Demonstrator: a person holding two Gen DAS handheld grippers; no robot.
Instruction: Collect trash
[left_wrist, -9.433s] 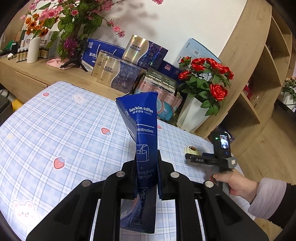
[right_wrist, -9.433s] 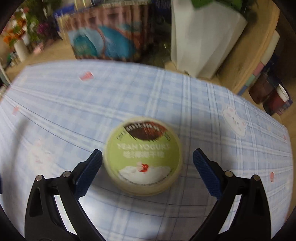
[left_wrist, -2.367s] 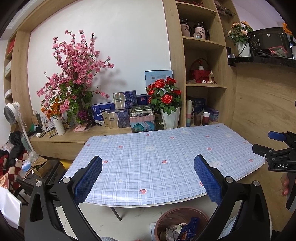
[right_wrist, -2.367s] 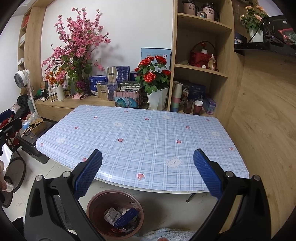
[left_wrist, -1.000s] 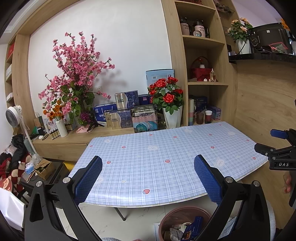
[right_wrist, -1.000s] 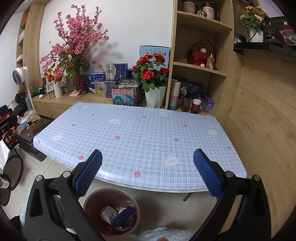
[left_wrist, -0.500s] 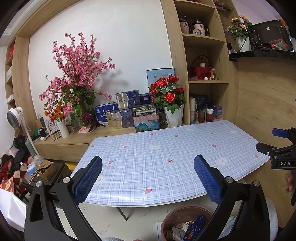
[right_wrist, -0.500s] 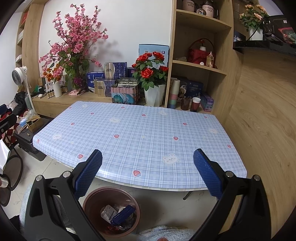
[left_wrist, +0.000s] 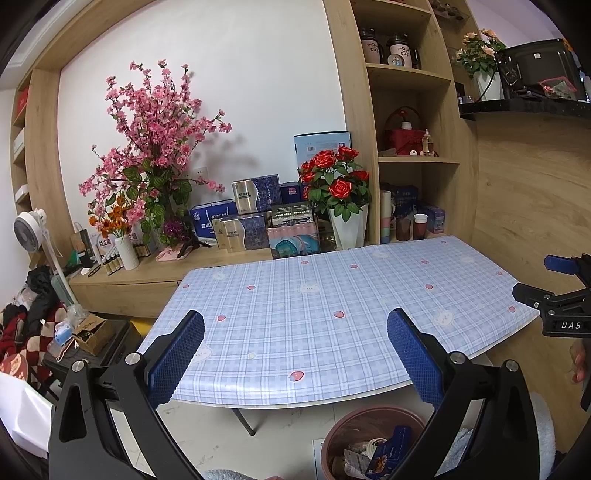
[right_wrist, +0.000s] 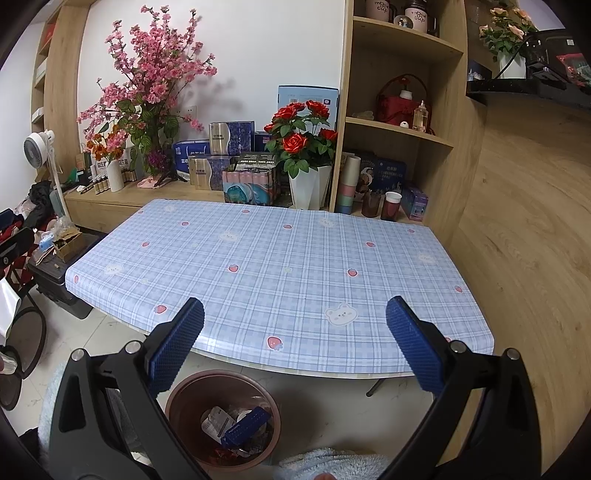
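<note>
A brown trash bin (right_wrist: 192, 398) stands on the floor in front of the table, with a blue coffee packet (right_wrist: 245, 424) and other wrappers inside. It also shows in the left wrist view (left_wrist: 351, 424). My left gripper (left_wrist: 295, 332) is open and empty, held back from the table's near edge. My right gripper (right_wrist: 294, 330) is open and empty, above the bin and the table edge. The right gripper also shows at the right edge of the left wrist view (left_wrist: 561, 291). The table (right_wrist: 280, 258) has a blue checked cloth with nothing standing on it.
Behind the table a low wooden counter (right_wrist: 122, 201) holds boxes, a white pot of red roses (right_wrist: 306, 158) and pink blossom branches (right_wrist: 147, 85). Wooden shelves (right_wrist: 399, 129) stand at the right. A fan (right_wrist: 37, 147), a dark crate and clutter sit at the left.
Both grippers have drifted slightly, so the table sits a little differently in each view. Both stay open and empty.
</note>
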